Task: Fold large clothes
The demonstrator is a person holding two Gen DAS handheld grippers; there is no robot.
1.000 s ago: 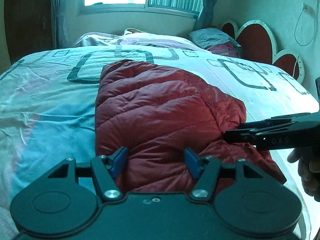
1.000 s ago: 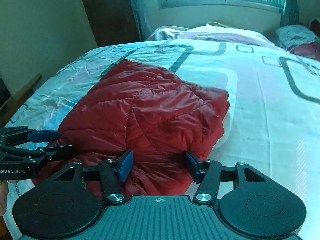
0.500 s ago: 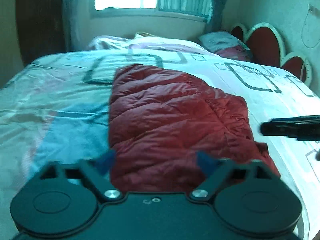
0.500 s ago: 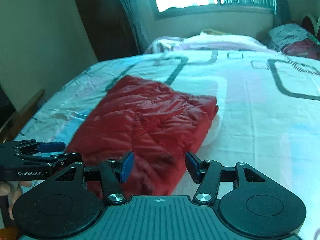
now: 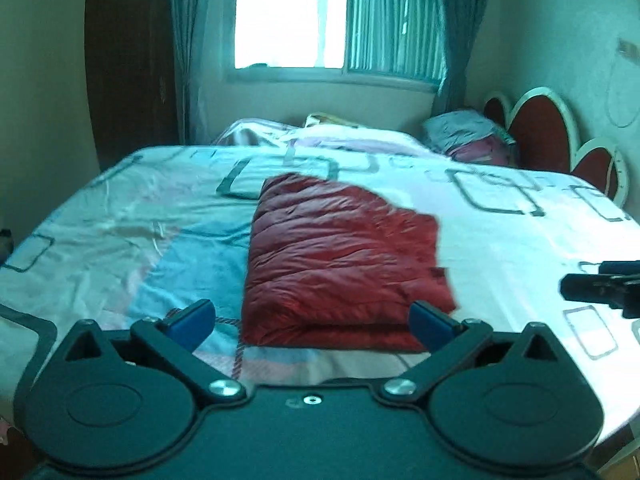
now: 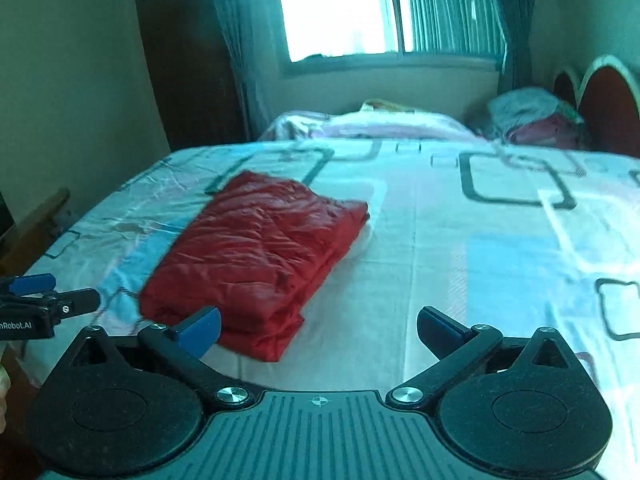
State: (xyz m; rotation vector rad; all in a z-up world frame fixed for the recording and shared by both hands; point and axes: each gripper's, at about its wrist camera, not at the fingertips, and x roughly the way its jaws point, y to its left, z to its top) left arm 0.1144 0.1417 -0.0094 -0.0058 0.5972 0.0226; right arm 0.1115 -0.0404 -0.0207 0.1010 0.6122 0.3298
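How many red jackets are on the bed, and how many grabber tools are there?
Red jacket: 1, folded on the bed
Grabber tools: 2, the left gripper and the right gripper, both open
Total: 3

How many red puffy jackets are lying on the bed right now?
1: the folded red jacket lies on the patterned bed sheet, near its front edge, touched by neither open hand-held gripper. Others may be hidden in the far bedding.

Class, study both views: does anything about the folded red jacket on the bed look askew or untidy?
Nothing stands out. The red jacket lies folded in a compact stack on the bed sheet; its far right edge is stepped, not square, a small flaw at most.
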